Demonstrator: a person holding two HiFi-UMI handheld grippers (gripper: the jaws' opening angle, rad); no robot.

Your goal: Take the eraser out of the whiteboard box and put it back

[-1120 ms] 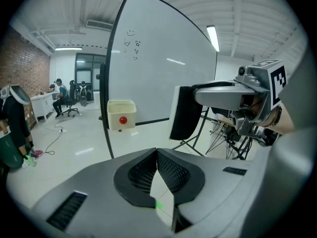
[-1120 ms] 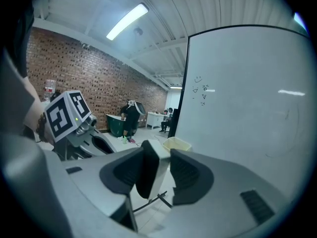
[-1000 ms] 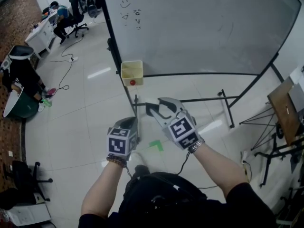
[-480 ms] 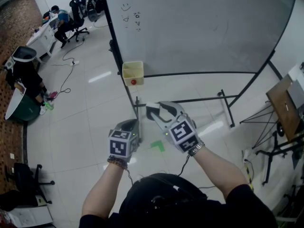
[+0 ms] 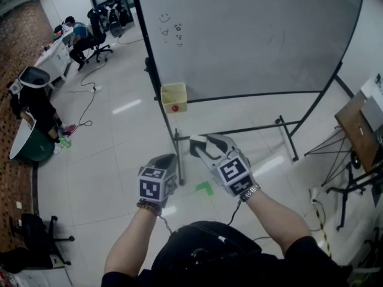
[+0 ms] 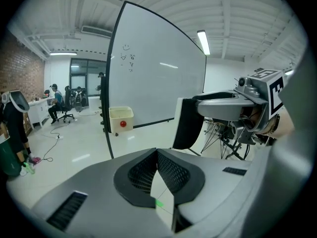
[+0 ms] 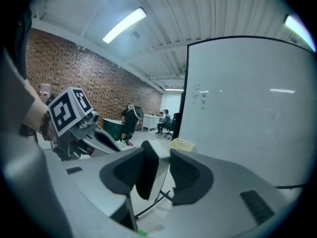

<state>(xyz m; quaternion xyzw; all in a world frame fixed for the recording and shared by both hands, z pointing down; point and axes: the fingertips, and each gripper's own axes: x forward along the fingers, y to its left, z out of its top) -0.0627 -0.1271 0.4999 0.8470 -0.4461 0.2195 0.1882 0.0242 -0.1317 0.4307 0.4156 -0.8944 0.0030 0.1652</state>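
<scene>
A pale yellow whiteboard box [image 5: 173, 96] with a red dot on its front hangs at the board's lower left corner; it also shows in the left gripper view [image 6: 121, 119] and the right gripper view [image 7: 182, 144]. My right gripper [image 5: 204, 143] is shut on the eraser [image 5: 194, 144], a black and white block held upright between its pads [image 7: 148, 175]. From the left gripper view the eraser [image 6: 188, 124] hangs dark under the right gripper. Both are well short of the box. My left gripper [image 5: 168, 161] is shut and holds nothing [image 6: 157, 155].
The whiteboard [image 5: 251, 34] stands on a black floor frame [image 5: 257, 126]. A green tape mark [image 5: 205, 188] lies on the tiled floor. People sit at desks [image 5: 60, 40] far left. A stand and wooden board [image 5: 353, 142] are at the right.
Both grippers have edged forward towards the board stand, and the view has shifted with them. The right gripper's hold on the eraser is unchanged; the left stays shut.
</scene>
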